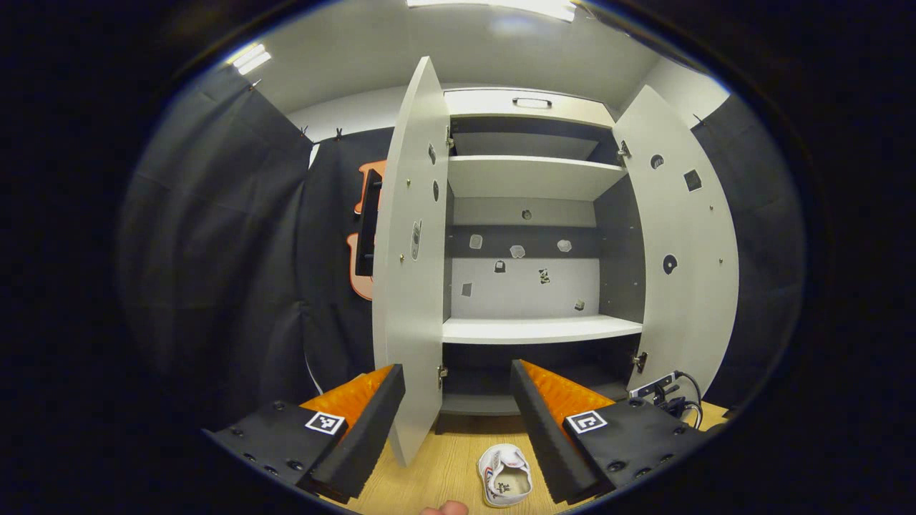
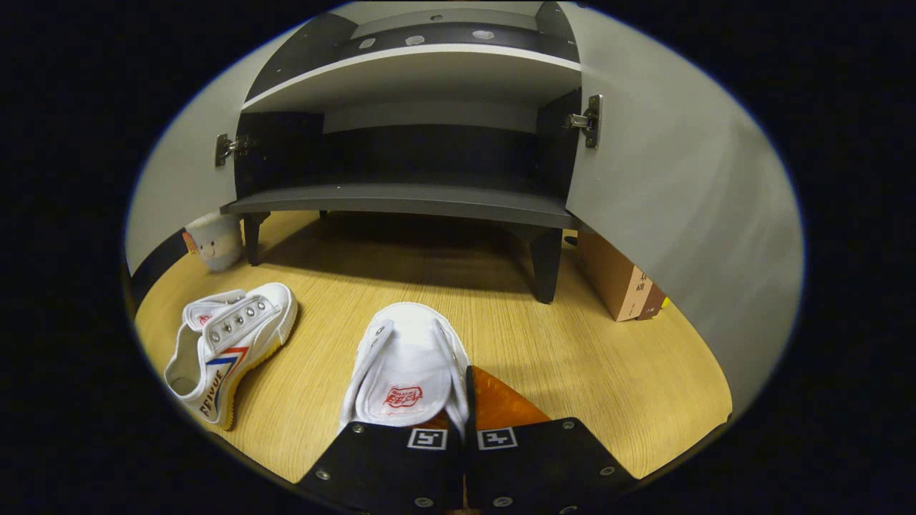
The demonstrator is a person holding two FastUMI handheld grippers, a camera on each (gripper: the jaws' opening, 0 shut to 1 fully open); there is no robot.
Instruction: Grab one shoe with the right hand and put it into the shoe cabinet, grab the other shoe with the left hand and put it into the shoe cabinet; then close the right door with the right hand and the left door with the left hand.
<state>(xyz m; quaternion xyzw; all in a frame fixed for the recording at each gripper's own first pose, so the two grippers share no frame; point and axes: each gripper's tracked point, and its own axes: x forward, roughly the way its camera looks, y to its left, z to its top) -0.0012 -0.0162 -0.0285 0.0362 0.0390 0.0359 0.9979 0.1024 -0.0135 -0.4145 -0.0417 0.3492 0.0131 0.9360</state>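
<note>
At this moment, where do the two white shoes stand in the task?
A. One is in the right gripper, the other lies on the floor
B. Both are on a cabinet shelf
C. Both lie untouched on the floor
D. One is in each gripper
A: the right gripper is closed on the side wall of one white shoe, while the other shoe lies on its side on the wooden floor, outside the cabinet.

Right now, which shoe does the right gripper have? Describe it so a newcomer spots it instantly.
Start at the open shoe cabinet; on the wooden floor before it lie two white shoes. The held shoe points toe-first at the cabinet, its side clamped in the right gripper. The other shoe lies apart, tipped on its side, stripes showing.
</note>
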